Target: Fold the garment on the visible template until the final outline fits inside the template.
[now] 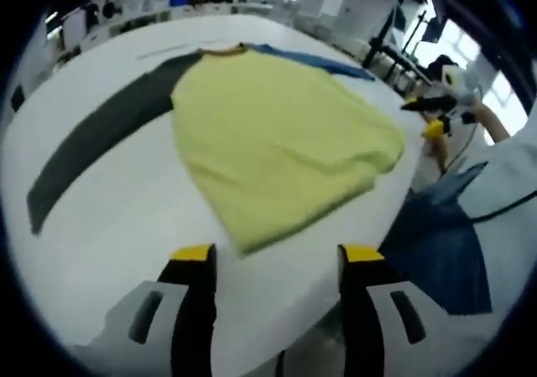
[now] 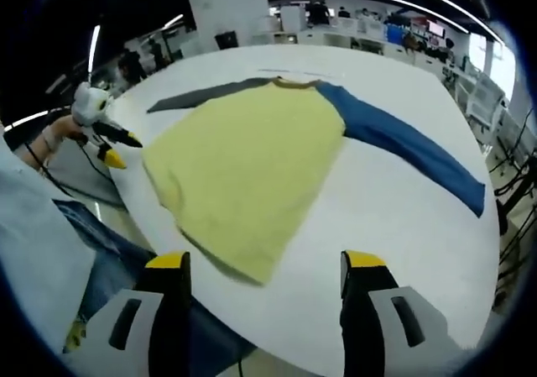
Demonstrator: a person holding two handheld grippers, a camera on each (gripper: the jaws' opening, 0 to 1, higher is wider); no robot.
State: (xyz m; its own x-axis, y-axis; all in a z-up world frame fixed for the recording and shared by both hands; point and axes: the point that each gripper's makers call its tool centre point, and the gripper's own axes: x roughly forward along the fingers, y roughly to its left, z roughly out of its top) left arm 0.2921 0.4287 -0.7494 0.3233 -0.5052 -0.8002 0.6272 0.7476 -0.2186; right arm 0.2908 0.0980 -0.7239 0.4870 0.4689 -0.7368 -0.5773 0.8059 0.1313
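A yellow long-sleeved shirt (image 1: 273, 138) lies spread flat on the white table (image 1: 109, 226), collar at the far side. Its dark grey sleeve (image 1: 101, 133) stretches out to the left and its blue sleeve (image 2: 411, 146) to the right. The same shirt body (image 2: 243, 163) shows in the right gripper view. My left gripper (image 1: 278, 264) hovers open just short of the hem, nothing between its yellow-tipped jaws. My right gripper (image 2: 267, 272) is likewise open near the hem at the table's front edge. The other gripper (image 2: 101, 138) appears at the left, held in a hand; in the left gripper view the right gripper (image 1: 436, 108) appears at the right.
The person's blue jeans (image 1: 445, 243) and light sleeve (image 2: 33, 226) are at the table's near edge. Desks, chairs and stands (image 1: 386, 41) fill the room beyond the table. A faint line (image 1: 164, 51) runs on the table behind the collar.
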